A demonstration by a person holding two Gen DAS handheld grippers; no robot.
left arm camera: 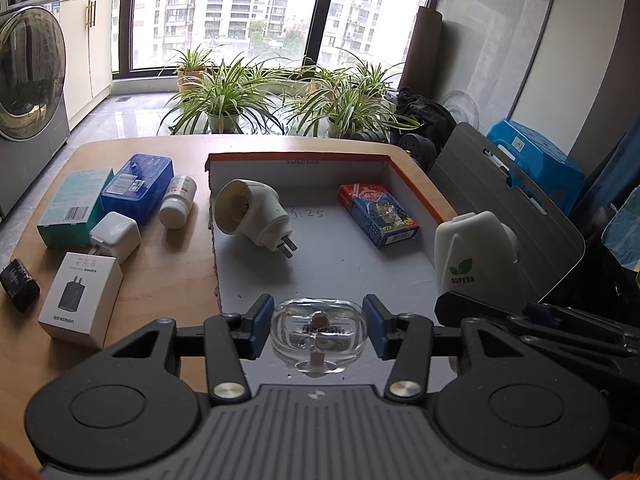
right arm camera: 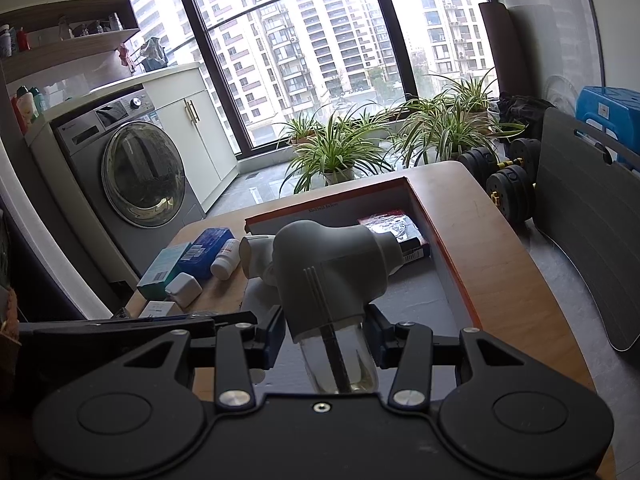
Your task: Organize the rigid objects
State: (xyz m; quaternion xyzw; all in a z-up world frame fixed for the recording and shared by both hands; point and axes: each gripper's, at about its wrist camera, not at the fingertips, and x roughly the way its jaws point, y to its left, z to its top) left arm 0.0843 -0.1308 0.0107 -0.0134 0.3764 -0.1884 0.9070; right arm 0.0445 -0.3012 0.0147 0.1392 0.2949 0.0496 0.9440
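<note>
In the left wrist view my left gripper (left arm camera: 318, 330) is shut on a small clear bottle (left arm camera: 318, 336), held low over the near end of the orange-edged cardboard box (left arm camera: 416, 184). In the box lie a white plug-in device (left arm camera: 252, 212) and a blue card pack (left arm camera: 378, 214). At the right, a white vaporizer marked SUPERB (left arm camera: 476, 256) sits on one of the right gripper's black fingers (left arm camera: 456, 310). In the right wrist view my right gripper (right arm camera: 326, 334) is shut on that vaporizer (right arm camera: 332, 272) at its base, where a clear bottle (right arm camera: 340, 364) hangs beneath, above the box (right arm camera: 440, 240).
Left of the box on the wooden table (left arm camera: 168, 272) stand a teal carton (left arm camera: 74, 208), a blue box (left arm camera: 138, 186), a white pill bottle (left arm camera: 178, 202), a white charger cube (left arm camera: 116, 236), a white charger carton (left arm camera: 80, 300) and a small black item (left arm camera: 18, 286). Plants (left arm camera: 224, 92), dumbbells (right arm camera: 508, 184) and a washing machine (right arm camera: 140, 172) lie beyond.
</note>
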